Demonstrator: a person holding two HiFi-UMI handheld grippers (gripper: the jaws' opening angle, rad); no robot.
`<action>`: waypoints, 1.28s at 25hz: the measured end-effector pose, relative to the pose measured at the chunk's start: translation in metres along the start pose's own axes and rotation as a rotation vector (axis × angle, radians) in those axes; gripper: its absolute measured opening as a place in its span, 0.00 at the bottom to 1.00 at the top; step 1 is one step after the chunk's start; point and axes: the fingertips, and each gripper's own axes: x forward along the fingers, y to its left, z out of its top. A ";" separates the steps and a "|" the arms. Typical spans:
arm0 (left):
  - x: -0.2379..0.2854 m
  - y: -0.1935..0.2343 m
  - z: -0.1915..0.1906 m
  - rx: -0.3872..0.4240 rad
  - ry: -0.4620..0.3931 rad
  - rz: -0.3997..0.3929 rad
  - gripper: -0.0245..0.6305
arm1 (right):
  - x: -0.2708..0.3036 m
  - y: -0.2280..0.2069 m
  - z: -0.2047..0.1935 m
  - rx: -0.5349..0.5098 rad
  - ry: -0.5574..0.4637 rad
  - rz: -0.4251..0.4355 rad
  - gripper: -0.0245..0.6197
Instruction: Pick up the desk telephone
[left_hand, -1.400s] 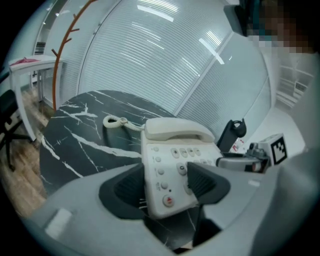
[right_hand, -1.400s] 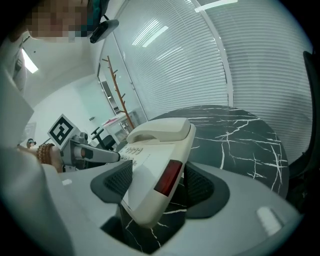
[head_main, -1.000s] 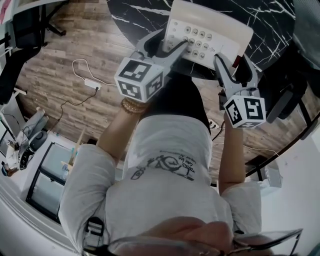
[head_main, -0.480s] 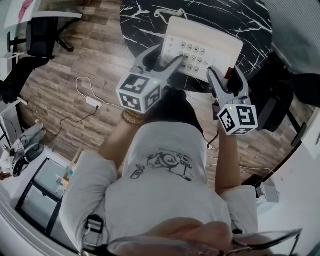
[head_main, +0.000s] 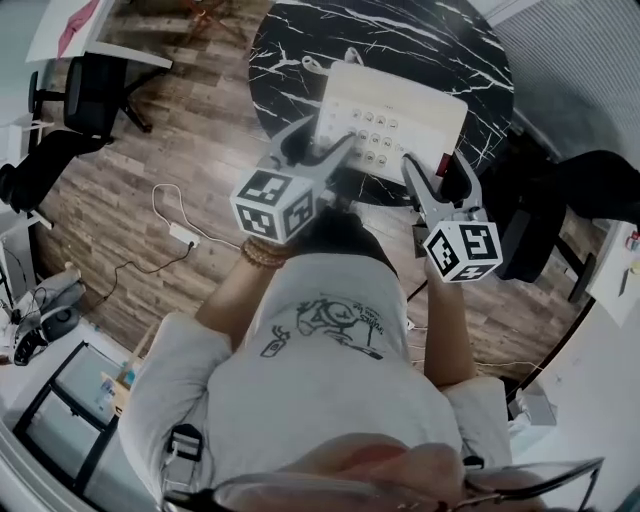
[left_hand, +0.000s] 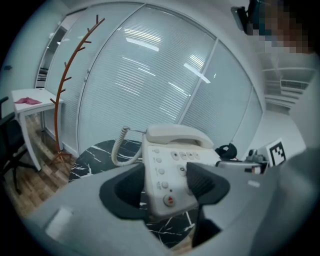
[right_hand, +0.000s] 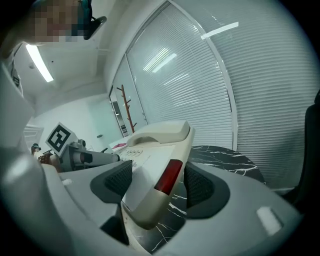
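Left gripper (left_hand: 165, 184), right gripper (right_hand: 157, 182) tight on desk telephone (head_main: 392, 108); red strip (right_hand: 170, 176) hidden from left gripper view

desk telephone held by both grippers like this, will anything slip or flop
The desk telephone looks like hard plastic, so it should stay stiff between the left gripper and right gripper, though its smooth shell may slip. The handset seems only to rest in its cradle, so tilting could tip it off. Its coiled cord will probably dangle.
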 end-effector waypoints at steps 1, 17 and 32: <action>-0.004 -0.004 0.005 0.003 -0.005 0.001 0.44 | -0.004 0.002 0.005 -0.002 -0.006 0.000 0.55; -0.040 -0.052 0.067 0.068 -0.082 -0.015 0.44 | -0.049 0.026 0.071 -0.040 -0.097 -0.013 0.55; -0.053 -0.068 0.079 0.070 -0.107 -0.022 0.44 | -0.066 0.034 0.089 -0.055 -0.140 -0.019 0.55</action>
